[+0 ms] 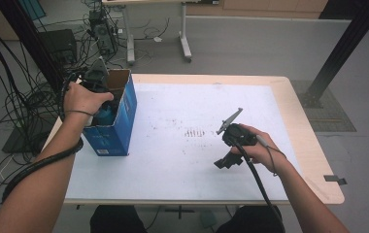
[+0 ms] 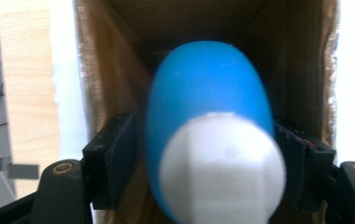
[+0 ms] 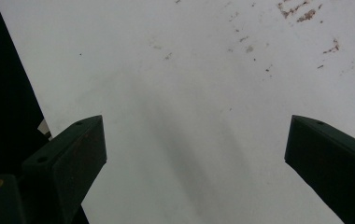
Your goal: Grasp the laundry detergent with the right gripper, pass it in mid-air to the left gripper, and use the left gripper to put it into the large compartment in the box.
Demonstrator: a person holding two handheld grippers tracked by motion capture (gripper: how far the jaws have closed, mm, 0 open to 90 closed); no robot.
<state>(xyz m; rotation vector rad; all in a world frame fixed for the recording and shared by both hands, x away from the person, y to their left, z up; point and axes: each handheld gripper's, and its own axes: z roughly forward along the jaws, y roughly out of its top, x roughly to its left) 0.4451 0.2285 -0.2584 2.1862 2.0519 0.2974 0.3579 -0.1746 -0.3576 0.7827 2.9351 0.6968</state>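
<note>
The white-topped table [image 1: 182,165] carries a tall blue cardboard box [image 1: 117,128] standing open-topped near its nine o'clock edge. The left gripper [image 1: 97,92] points down into the mouth of that box. In the left gripper view its two black jaws flank a blue bottle with a white cap [image 2: 210,135] inside the box's brown walls [image 2: 105,84]. A sliver of gap shows between the left-hand pad and the bottle, while the right-hand pad sits right at the bottle's side, so the jaws stand partly open and the bottle is between them rather than firmly clamped. The bottle points cap-first toward the camera and is blurred.

The right gripper [image 1: 228,158] hangs over the bare table top toward four o'clock, well apart from the box. In the right gripper view its jaws [image 3: 194,154] are spread wide with nothing between them, and the stained white surface [image 3: 203,70] lies below.
</note>
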